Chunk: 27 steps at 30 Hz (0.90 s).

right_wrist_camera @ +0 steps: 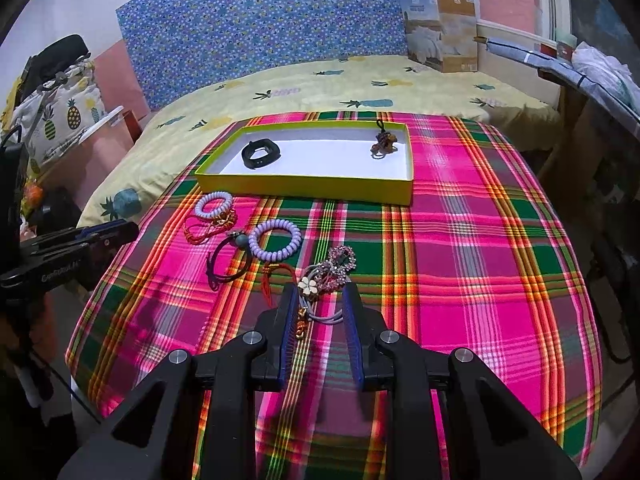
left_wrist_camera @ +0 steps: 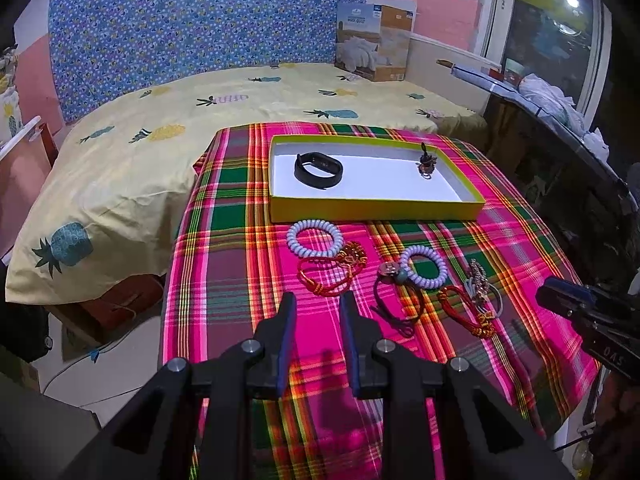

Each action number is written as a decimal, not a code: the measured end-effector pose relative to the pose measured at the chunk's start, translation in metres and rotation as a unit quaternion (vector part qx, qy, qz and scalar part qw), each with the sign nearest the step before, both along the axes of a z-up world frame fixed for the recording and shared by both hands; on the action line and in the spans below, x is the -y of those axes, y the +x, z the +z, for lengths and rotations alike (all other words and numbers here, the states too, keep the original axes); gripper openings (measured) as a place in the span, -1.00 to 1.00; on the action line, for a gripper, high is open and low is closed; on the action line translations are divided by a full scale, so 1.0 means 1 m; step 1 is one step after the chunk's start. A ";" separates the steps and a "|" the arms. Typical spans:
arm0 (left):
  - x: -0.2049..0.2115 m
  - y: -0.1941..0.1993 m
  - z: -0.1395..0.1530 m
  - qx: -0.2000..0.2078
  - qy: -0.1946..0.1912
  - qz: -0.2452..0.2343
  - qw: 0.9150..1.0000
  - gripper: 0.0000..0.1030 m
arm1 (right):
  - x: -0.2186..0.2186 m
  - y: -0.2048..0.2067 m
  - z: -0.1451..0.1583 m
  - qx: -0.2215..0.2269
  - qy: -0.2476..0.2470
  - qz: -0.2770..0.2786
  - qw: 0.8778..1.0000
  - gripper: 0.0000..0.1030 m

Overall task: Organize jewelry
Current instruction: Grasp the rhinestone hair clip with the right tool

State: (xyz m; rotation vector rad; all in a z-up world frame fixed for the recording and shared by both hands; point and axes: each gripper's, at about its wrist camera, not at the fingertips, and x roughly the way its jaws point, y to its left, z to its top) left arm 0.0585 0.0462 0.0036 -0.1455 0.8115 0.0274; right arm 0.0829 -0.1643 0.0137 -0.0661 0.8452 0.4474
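My right gripper (right_wrist_camera: 320,300) is nearer: jaws narrow, empty, straddling the flower hair-tie cluster (right_wrist_camera: 320,286) dead ahead, its long axis running away from me. Left gripper (left_wrist_camera: 318,308) narrow, empty. Yellow tray (right_wrist_camera: 304,188) beyond.

My left gripper (left_wrist_camera: 318,300) sits low in the frame's centre, angled downward, fingers (left_wrist_camera: 289,312) parted with nothing between them. My right gripper (right_wrist_camera: 320,292) is tilted down likewise, its fingers (right_wrist_camera: 354,304) apart, gripping nothing.
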 end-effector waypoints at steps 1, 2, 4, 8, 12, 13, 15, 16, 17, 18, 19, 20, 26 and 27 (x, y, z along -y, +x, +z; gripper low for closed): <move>-0.001 0.003 -0.001 -0.001 -0.002 0.001 1.000 -0.56 | -0.001 0.002 -0.001 -0.002 0.001 0.000 1.000 -0.56; -0.002 0.004 -0.002 -0.001 -0.003 0.002 1.000 -0.56 | -0.001 0.004 -0.003 -0.003 0.001 0.001 1.000 -0.56; -0.005 0.011 -0.004 -0.004 -0.004 0.004 1.000 -0.56 | -0.002 0.010 -0.007 -0.009 0.003 0.000 1.000 -0.56; -0.011 0.026 -0.009 -0.008 -0.008 0.009 1.000 -0.55 | -0.005 0.023 -0.015 -0.023 0.006 0.000 1.000 -0.42; -0.017 0.046 -0.018 -0.017 -0.015 0.012 1.000 -0.55 | -0.008 0.037 -0.026 -0.040 0.012 -0.005 0.999 -0.11; -0.018 0.050 -0.020 -0.020 -0.016 0.013 1.000 -0.55 | -0.009 0.039 -0.027 -0.042 0.013 -0.007 0.999 -0.11; -0.019 0.058 -0.024 -0.026 -0.018 0.012 0.999 -0.55 | -0.009 0.045 -0.031 -0.047 0.015 -0.014 0.999 -0.11; -0.020 0.063 -0.026 -0.029 -0.019 0.012 0.999 -0.55 | -0.008 0.049 -0.034 -0.052 0.016 -0.018 0.998 -0.11; -0.020 0.068 -0.029 -0.033 -0.020 0.013 0.999 -0.55 | -0.008 0.052 -0.035 -0.056 0.018 -0.020 0.998 -0.11; -0.020 0.071 -0.031 -0.036 -0.020 0.013 0.999 -0.55 | -0.008 0.055 -0.037 -0.059 0.019 -0.023 0.998 -0.11; -0.021 0.075 -0.033 -0.039 -0.021 0.013 0.999 -0.55 | -0.008 0.057 -0.039 -0.062 0.021 -0.026 0.998 -0.11; -0.021 0.078 -0.034 -0.041 -0.022 0.013 0.999 -0.55 | -0.008 0.059 -0.040 -0.064 0.022 -0.026 0.997 -0.11; -0.022 0.096 -0.044 -0.062 -0.025 0.016 0.998 -0.55 | -0.010 0.070 -0.048 -0.082 0.024 -0.034 0.996 -0.11; -0.021 0.099 -0.047 -0.068 -0.022 0.016 0.997 -0.55 | -0.011 0.071 -0.050 -0.084 0.021 -0.035 0.996 -0.11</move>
